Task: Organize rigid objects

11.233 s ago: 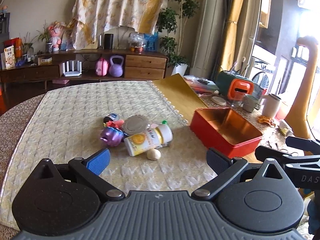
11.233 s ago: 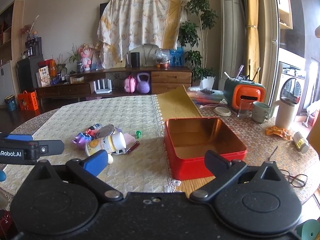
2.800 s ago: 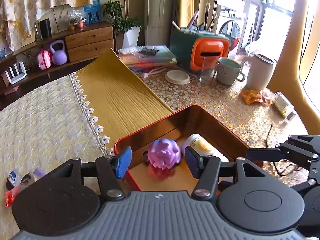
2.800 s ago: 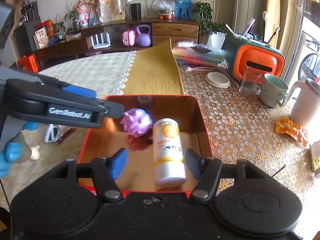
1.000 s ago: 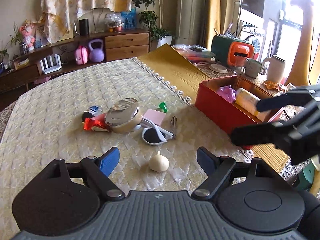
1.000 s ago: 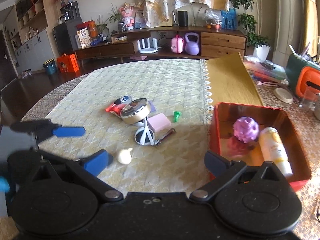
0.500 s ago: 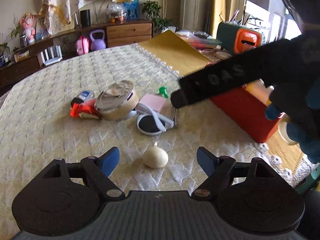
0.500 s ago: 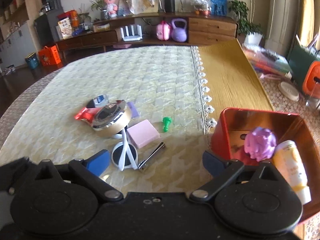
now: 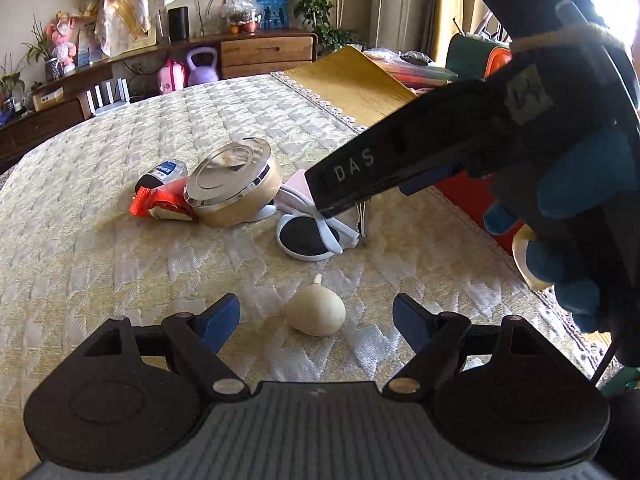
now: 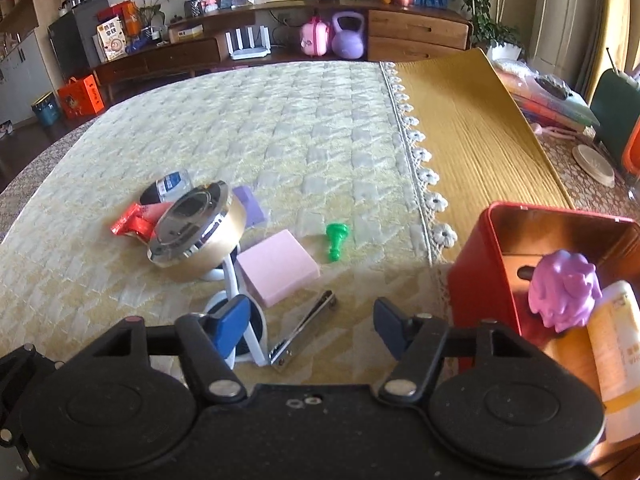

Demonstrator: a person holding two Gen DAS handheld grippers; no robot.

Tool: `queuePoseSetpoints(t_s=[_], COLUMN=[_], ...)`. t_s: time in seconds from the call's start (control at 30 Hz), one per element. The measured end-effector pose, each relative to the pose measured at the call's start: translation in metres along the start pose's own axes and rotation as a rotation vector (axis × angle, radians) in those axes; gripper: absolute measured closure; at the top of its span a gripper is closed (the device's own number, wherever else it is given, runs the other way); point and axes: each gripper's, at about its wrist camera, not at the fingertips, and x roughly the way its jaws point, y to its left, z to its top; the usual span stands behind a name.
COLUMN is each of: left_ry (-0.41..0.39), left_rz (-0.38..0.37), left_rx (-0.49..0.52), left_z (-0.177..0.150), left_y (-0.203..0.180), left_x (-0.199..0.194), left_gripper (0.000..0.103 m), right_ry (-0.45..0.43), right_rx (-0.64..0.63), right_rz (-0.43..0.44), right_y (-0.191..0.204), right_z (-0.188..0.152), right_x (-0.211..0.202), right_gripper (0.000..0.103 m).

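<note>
Left tool: your left tool (image 9: 316, 316) sits low over the tabletop with its blue-padded fingers spread wide and released, holding nothing; the cream garlic-shaped piece lies between them, touching neither.
Right tool: your right tool (image 10: 310, 326) is also released, fingers apart, low over the nail clipper and the compact mirror; in the left wrist view its black body (image 9: 460, 148) crosses the upper right, marked "DAS", gripped by your blue-gloved hand (image 9: 568, 240).
Tabletop: your tabletop carries a cream quilted cloth (image 10: 280, 120) with a lace edge, and a mustard runner (image 10: 472, 128) beside it.
Red tin box: (image 10: 480, 272) stands open at the right, past the lace edge.
Box contents: a purple toy (image 10: 564, 292) and a white-and-yellow bottle (image 10: 616, 356) lie inside, touching.
Gold round tin: (image 10: 196, 232) rests tilted on the pile at the left.
Pink block: (image 10: 276, 266) lies just beside the tin.
Compact mirror: (image 9: 308, 236) white-rimmed, lies open by the pink block.
Lilac block: (image 10: 250, 204) sits behind the tin, partly hidden.
Red wrapper: (image 9: 160, 206) pokes out from under the tin, with a small blue-labelled bottle (image 9: 162, 172) behind it.
Garlic-shaped piece: (image 9: 316, 312) lies apart from the pile.
Nail clipper: (image 10: 304, 328) lies just beside the mirror.
Green pawn-shaped piece: (image 10: 335, 238) lies alone, near the pink block.
</note>
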Motion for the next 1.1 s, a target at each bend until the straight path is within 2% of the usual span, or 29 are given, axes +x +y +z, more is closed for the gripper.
queuePoseSetpoints(t_s=[0.03, 0.1, 0.23, 0.3, 0.37, 0.5, 0.77, 0.83, 0.9, 1.1], left_ry=[-0.004, -0.012, -0.011, -0.004, -0.005, -0.018, -0.028, -0.026, -0.026, -0.018], left_rz=[0.003, 0.001, 0.014, 0.017, 0.022, 0.030, 0.014, 0.017, 0.020, 0.033], left_rx=[0.000, -0.007, -0.011, -0.008, -0.001, 0.028, 0.060, 0.058, 0.060, 0.059], left_z=[0.000, 0.000, 0.001, 0.001, 0.001, -0.001, -0.002, -0.001, -0.002, -0.001], left_y=[0.000, 0.001, 0.001, -0.001, -0.002, -0.005, -0.013, -0.013, -0.012, -0.012], left_x=[0.000, 0.000, 0.002, 0.004, 0.005, 0.005, 0.004, 0.004, 0.003, 0.002], left_gripper=[0.019, 0.019, 0.021, 0.026, 0.026, 0.036, 0.059, 0.061, 0.072, 0.073], right_ry=[-0.004, -0.020, 0.023, 0.040, 0.049, 0.044, 0.025, 0.021, 0.016, -0.008], right_rx=[0.008, 0.029, 0.004, -0.008, -0.007, -0.012, -0.030, -0.030, -0.025, -0.028], right_rz=[-0.009, 0.003, -0.002, -0.007, -0.007, -0.010, -0.020, -0.023, -0.020, -0.011], right_y=[-0.001, -0.004, -0.003, 0.000, 0.002, 0.005, 0.004, 0.003, 0.001, -0.005], right_z=[0.001, 0.004, 0.005, 0.002, 0.000, 0.000, -0.004, -0.006, -0.007, -0.016], right_x=[-0.002, -0.007, 0.000, 0.005, 0.010, 0.012, 0.008, 0.007, 0.004, -0.015], right_gripper=[0.054, 0.054, 0.054, 0.057, 0.063, 0.066, 0.096, 0.096, 0.096, 0.096])
